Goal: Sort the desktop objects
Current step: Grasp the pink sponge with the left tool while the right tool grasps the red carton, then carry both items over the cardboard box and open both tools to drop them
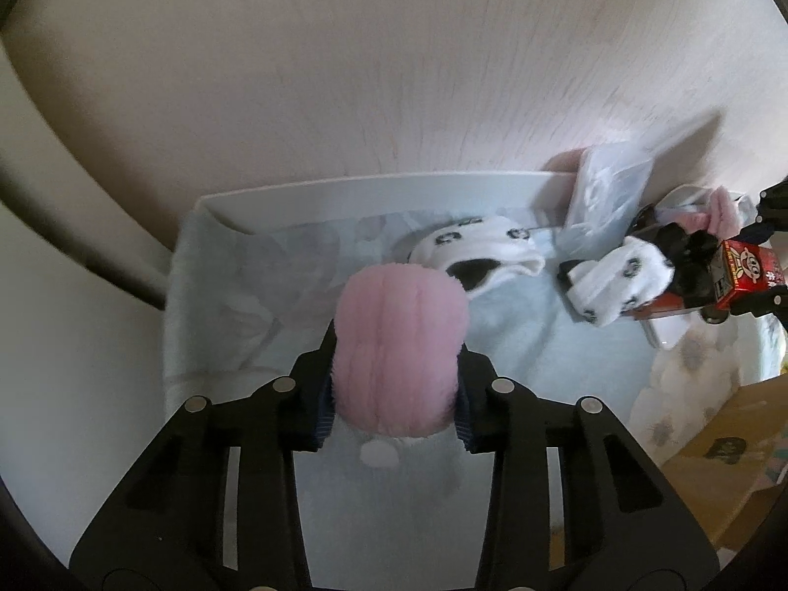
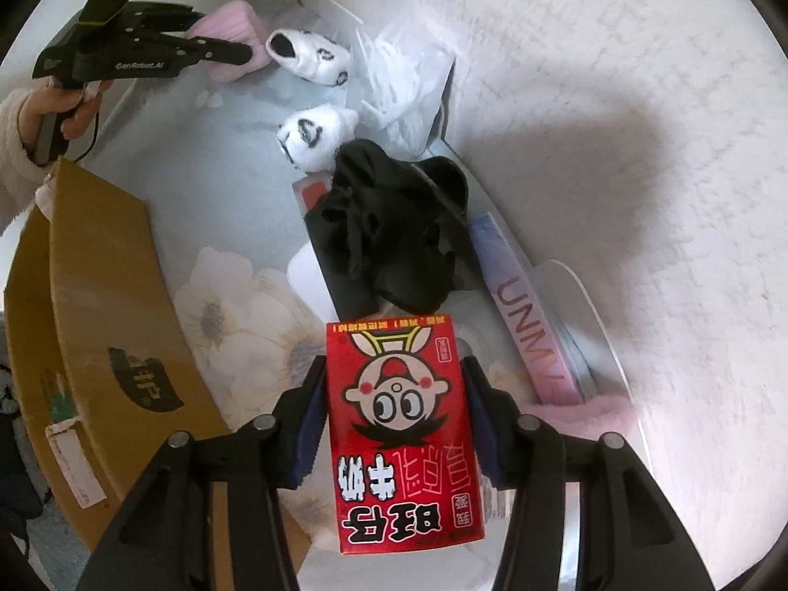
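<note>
My left gripper (image 1: 394, 344) is shut on a fluffy pink sock (image 1: 400, 344) and holds it over the pale blue cloth (image 1: 276, 315); it also shows in the right wrist view (image 2: 231, 51). My right gripper (image 2: 394, 384) is shut on a red milk carton (image 2: 401, 433) with a cartoon face; the carton also shows in the left wrist view (image 1: 738, 271). Two white panda socks (image 1: 480, 246) (image 1: 615, 280) lie on the cloth, also in the right wrist view (image 2: 315, 56) (image 2: 315, 135). A black garment (image 2: 394, 226) lies ahead of the carton.
A clear plastic bag (image 2: 409, 79) leans at the white wall. A brown cardboard box (image 2: 98, 325) stands at the left. A long pastel box (image 2: 532, 325) and another pink sock (image 2: 581, 416) lie at the right, on a white tray rim (image 2: 591, 295).
</note>
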`<state>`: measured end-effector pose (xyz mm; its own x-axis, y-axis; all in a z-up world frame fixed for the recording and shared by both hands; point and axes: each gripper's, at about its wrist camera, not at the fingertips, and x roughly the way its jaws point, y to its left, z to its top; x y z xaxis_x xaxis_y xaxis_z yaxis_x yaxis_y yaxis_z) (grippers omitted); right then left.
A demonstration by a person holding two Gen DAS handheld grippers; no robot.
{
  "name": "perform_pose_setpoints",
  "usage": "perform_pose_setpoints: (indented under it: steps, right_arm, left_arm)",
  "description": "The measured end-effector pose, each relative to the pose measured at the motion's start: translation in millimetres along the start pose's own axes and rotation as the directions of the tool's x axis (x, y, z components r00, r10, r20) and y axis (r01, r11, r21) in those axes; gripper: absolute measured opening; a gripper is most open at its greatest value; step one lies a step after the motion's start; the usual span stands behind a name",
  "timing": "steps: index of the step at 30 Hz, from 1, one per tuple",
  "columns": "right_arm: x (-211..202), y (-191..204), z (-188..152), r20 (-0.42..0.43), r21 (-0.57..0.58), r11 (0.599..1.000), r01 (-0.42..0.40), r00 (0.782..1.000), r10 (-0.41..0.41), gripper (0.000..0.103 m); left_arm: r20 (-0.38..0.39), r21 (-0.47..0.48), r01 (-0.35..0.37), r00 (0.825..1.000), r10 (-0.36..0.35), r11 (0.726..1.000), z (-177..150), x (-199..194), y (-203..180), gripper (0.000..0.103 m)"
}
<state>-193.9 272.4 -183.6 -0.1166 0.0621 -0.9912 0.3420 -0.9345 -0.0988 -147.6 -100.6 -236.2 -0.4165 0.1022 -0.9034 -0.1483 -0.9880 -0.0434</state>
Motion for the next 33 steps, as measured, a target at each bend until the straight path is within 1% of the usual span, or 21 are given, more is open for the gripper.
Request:
perform_pose_setpoints:
  steps: [4, 5, 6, 7, 9, 10, 11, 13, 14, 15, 18, 20, 23, 26, 28, 31, 32, 33]
  right_arm:
    - [-23, -4, -2, 0.038, 0.037, 0.999, 0.004, 0.999, -0.005, 0.048]
    - [-31, -2, -2, 0.058, -0.005, 1.000, 0.011, 0.998, -0.011, 0.048]
    - [-36, 11, -2, 0.075, 0.009, 1.000, 0.008, 0.997, -0.009, 0.048]
    - [-39, 17, -9, 0.094, 0.022, 1.000, 0.003, 0.996, -0.005, 0.048]
    - [-60, 16, -16, 0.134, 0.062, 0.998, -0.005, 0.991, -0.004, 0.048]
    - [-73, 15, -27, 0.150, 0.087, 0.996, -0.017, 0.989, 0.004, 0.048]
    - [-82, 21, -29, 0.167, 0.113, 0.993, -0.035, 0.986, 0.015, 0.048]
    - [-93, 44, -39, 0.201, 0.139, 0.989, -0.046, 0.979, 0.017, 0.048]
    - [-97, 52, -44, 0.213, 0.140, 0.989, -0.042, 0.977, 0.012, 0.048]
    - [-98, 69, -44, 0.227, 0.141, 0.989, -0.041, 0.974, 0.008, 0.048]
    - [-112, 97, -67, 0.261, 0.146, 0.988, -0.049, 0.965, 0.009, 0.048]
    - [-118, 111, -87, 0.272, 0.155, 0.986, -0.054, 0.962, 0.010, 0.048]
    - [-115, 133, -110, 0.287, 0.172, 0.983, -0.067, 0.958, 0.015, 0.048]
    - [-105, 143, -124, 0.285, 0.198, 0.978, -0.063, 0.958, 0.004, 0.048]
    - [-95, 150, -135, 0.282, 0.217, 0.975, -0.049, 0.959, -0.015, 0.048]
    - [-88, 158, -147, 0.269, 0.227, 0.974, -0.014, 0.962, -0.049, 0.048]
    - [-86, 160, -148, 0.269, 0.228, 0.974, -0.011, 0.962, -0.052, 0.048]
    - [-84, 161, -150, 0.270, 0.227, 0.974, -0.014, 0.962, -0.049, 0.048]
  left_arm:
    - [0.042, 0.005, -0.005, 0.999, 0.004, 1.000, 0, -35, -4, 0.034]
    - [0.054, 0.010, -0.008, 0.999, 0.007, 1.000, 0, -45, -6, 0.034]
    - [0.073, 0.018, -0.011, 0.997, 0.010, 1.000, 0, -60, -8, 0.034]
    - [0.084, 0.023, -0.011, 0.996, 0.009, 1.000, 13, -67, -5, 0.034]
    - [0.113, 0.031, -0.004, 0.994, 0.001, 1.000, 7, -91, -6, 0.034]
    - [0.129, 0.033, 0.003, 0.992, -0.008, 0.999, 6, -111, 4, 0.034]
    - [0.141, 0.038, 0.009, 0.990, -0.014, 0.999, 8, -115, 1, 0.034]
    - [0.167, 0.054, 0.011, 0.986, -0.020, 0.998, 6, -152, -14, 0.034]
    - [0.178, 0.064, 0.016, 0.984, -0.027, 0.998, 6, -160, -25, 0.034]
    - [0.187, 0.077, 0.025, 0.982, -0.039, 0.997, 0, -173, -33, 0.034]
    - [0.202, 0.120, 0.046, 0.977, -0.069, 0.992, -19, -205, -54, 0.034]
    - [0.186, 0.138, 0.070, 0.978, -0.095, 0.988, -36, -209, -72, 0.034]
    - [0.133, 0.151, 0.118, 0.981, -0.138, 0.982, -61, -201, -106, 0.034]
    - [0.074, 0.180, 0.121, 0.988, -0.136, 0.976, -89, -182, -130, 0.034]
    - [0.034, 0.194, 0.111, 0.992, -0.120, 0.975, -108, -170, -143, 0.034]
    - [-0.009, 0.188, 0.110, 0.994, -0.111, 0.976, -128, -149, -156, 0.034]
    - [-0.019, 0.182, 0.110, 0.994, -0.108, 0.977, -132, -138, -164, 0.034]
    - [-0.029, 0.176, 0.113, 0.994, -0.109, 0.978, -134, -135, -164, 0.034]
